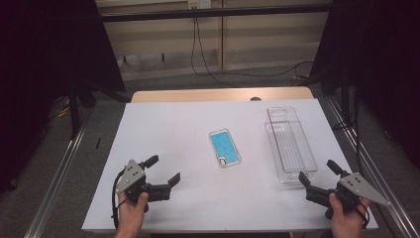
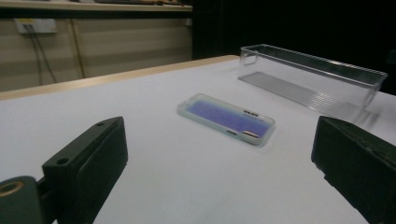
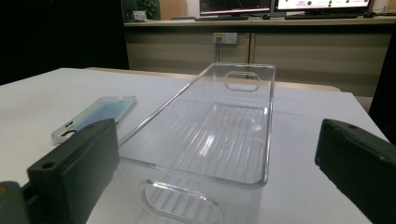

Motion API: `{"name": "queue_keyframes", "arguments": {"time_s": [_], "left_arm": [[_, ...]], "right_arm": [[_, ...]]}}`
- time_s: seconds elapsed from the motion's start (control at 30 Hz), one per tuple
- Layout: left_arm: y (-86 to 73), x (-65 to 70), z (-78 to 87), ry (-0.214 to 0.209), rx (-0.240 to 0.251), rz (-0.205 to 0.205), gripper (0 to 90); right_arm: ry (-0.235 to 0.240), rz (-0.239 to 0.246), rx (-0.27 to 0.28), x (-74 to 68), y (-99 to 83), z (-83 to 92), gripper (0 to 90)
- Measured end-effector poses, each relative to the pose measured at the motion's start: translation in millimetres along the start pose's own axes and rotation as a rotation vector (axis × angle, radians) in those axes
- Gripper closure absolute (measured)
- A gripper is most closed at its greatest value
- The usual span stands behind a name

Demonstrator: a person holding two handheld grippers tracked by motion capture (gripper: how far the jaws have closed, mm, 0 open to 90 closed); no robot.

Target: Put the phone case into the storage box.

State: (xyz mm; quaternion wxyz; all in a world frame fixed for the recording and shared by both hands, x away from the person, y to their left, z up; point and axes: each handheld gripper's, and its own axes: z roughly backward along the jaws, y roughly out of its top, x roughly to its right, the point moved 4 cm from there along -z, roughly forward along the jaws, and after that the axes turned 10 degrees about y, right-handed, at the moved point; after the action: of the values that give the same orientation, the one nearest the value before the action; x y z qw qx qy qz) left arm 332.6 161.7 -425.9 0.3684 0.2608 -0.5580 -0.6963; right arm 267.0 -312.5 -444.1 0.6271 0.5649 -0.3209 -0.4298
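Observation:
A phone case with a blue inside [image 1: 224, 147] lies flat at the middle of the white table [image 1: 168, 124]. To its right stands a long clear plastic bin [image 1: 290, 144], empty. My left gripper [image 1: 163, 169] rests at the front left, open, jaws wide apart and aimed at the case [image 2: 226, 118]. At the front right my right gripper [image 1: 319, 171] is open too, just short of the bin's near end [image 3: 219, 135]. From the right gripper view the case [image 3: 95, 116] lies left of the bin.
The table's wooden far edge [image 1: 223, 94] shows beyond the white sheet. Metal rails [image 1: 54, 173] run along both sides of the table. Cables hang on the wall behind. Bare white surface stretches between the grippers.

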Motion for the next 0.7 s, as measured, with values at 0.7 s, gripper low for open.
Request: {"name": "queue_keyframes", "arguments": {"time_s": [0.7], "left_arm": [[10.9,10.1,-32.7,-0.032,0.065,0.020,2.0]], "right_arm": [[0.005,0.006,0.000,-0.6,0.1,-0.2,0.0]]}}
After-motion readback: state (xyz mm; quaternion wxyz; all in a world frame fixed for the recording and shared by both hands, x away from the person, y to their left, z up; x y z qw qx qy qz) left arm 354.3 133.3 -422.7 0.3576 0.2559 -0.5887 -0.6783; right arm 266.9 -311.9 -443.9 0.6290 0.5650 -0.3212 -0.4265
